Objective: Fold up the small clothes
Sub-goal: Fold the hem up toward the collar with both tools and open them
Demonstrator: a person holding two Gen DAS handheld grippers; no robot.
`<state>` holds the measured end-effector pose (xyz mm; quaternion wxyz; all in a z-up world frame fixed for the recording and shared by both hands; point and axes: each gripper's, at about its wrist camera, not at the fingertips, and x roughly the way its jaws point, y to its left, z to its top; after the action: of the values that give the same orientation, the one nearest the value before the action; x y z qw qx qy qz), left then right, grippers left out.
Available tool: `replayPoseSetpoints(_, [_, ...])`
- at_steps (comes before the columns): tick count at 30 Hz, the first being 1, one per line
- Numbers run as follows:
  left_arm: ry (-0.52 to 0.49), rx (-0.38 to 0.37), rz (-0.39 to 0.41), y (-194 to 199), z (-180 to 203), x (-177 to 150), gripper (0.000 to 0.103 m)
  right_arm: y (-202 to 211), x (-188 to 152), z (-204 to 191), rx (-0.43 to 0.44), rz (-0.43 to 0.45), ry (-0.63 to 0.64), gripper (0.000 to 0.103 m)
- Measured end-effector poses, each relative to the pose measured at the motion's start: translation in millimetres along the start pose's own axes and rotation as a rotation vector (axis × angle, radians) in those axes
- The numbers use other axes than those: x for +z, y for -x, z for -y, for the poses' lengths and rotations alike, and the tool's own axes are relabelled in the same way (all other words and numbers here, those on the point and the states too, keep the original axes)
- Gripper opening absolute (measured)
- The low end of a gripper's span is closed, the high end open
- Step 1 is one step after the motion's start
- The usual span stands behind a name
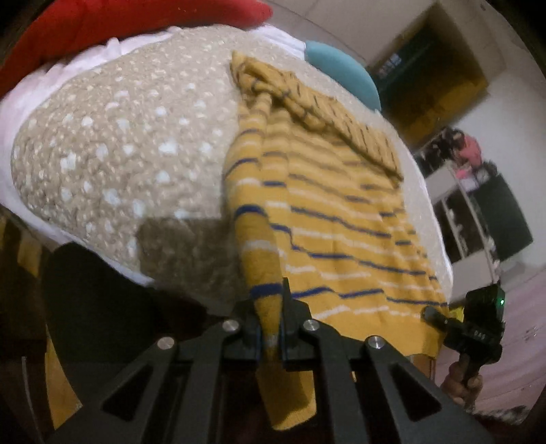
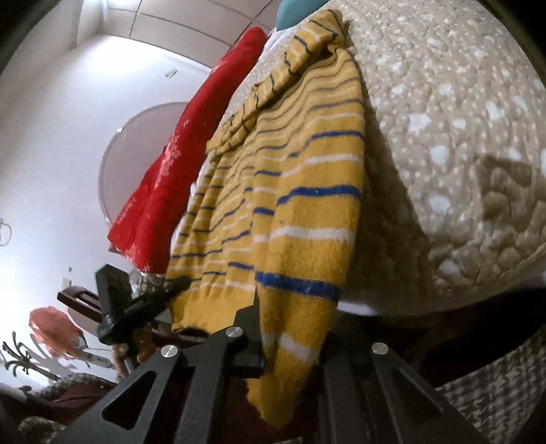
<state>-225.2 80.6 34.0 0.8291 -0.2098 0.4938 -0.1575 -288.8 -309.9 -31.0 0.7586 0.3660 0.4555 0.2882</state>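
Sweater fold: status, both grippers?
Left gripper shut on yellow striped sweater, near hem corner. Right gripper shut on the other corner. Sweater flat on bedspread; nothing blocking.

Mustard sweater (image 1: 327, 218) striped blue and white; beige, seemingly white-speckled quilt (image 1: 112, 147); red cushion (image 1: 112, 24).

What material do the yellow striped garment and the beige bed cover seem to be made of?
Yellow striped garment: looks like a soft knit, perhaps wool or acrylic; the surface is fuzzy and matte, with blue and white stripes knitted in, and it drapes limply.
Beige bed cover: seems a quilted fabric, matte; puffy stitched bumps with pale spots show. The exact fibre of either cannot be told.
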Motion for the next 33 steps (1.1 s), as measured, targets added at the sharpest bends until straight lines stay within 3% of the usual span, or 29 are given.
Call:
replayPoseSetpoints(6, [-0.040, -0.054, 0.101, 11, 14, 50, 0.007, 5, 45, -28, 0.007, 0.058, 0.101, 0.009])
replayPoseSetpoints(13, [-0.052, -0.051, 0.183, -17, 36, 159, 0.007, -12, 153, -70, -0.016, 0.183, 0.194, 0.009])
replayPoseSetpoints(18, [0.034, -0.052, 0.139, -62, 25, 218, 0.007, -33, 223, -68, -0.052, 0.221, 0.165, 0.010])
replayPoseSetpoints(23, [0.068, -0.052, 0.063, -97, 12, 246, 0.007, -66, 260, -51, -0.099, 0.176, 0.126, 0.011])
replayPoseSetpoints(26, [0.173, -0.152, 0.047, -110, -4, 268, 0.011, -84, 286, -34, -0.082, 0.155, 0.058, 0.013])
replayPoseSetpoints(28, [0.266, -0.213, 0.044, -118, -16, 279, 0.021, -95, 305, -18, -0.058, 0.148, -0.006, 0.031])
replayPoseSetpoints(30, [0.361, -0.255, 0.065, -123, -28, 289, 0.033, -104, 321, -1, -0.054, 0.158, -0.082, 0.043])
replayPoseSetpoints(33, [0.398, -0.273, 0.105, -121, -33, 298, 0.043, -109, 338, 24, 0.005, 0.198, -0.218, 0.051])
